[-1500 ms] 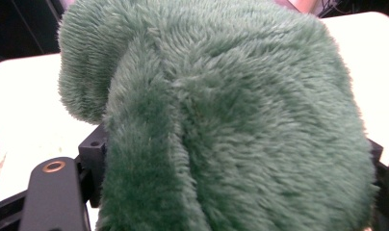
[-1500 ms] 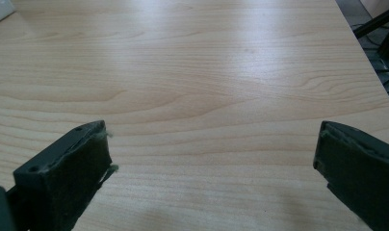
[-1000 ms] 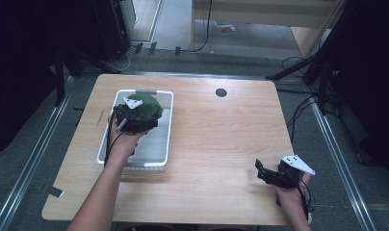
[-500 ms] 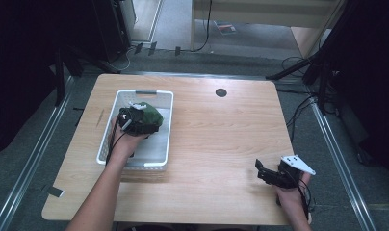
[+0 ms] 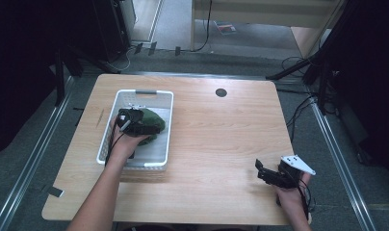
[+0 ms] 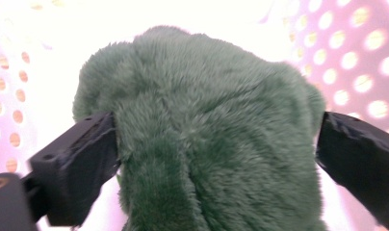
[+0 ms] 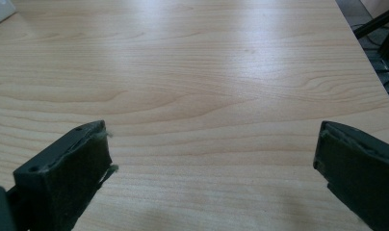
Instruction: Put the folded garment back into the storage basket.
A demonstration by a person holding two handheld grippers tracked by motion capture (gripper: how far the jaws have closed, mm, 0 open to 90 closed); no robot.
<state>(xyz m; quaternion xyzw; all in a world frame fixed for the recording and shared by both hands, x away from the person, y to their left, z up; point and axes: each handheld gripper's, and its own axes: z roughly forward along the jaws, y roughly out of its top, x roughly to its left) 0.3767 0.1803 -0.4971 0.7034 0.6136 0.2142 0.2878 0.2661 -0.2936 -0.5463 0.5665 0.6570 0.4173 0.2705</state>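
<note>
A dark green plush toy [image 5: 156,120] lies inside the white perforated basket [image 5: 169,129] on the left of the table. My left gripper [image 5: 143,126] reaches into the basket and is open. In the left gripper view its jaws stand wide apart on either side of the green plush toy [image 6: 207,144], touching the fur at most lightly. My right gripper [image 5: 261,171] rests low over the table's near right corner. It is open, with nothing but bare wood between its fingers [image 7: 67,178].
The wooden table [image 5: 221,139] has a small dark round hole [image 5: 221,92] near its far edge. A corner of the white basket [image 7: 0,12] shows at the top left of the right gripper view. Cables and dark stands surround the table on the floor.
My left gripper has come down and toward the near side with the green plush toy, from above the basket's far end into the basket. The right gripper has stayed still.
</note>
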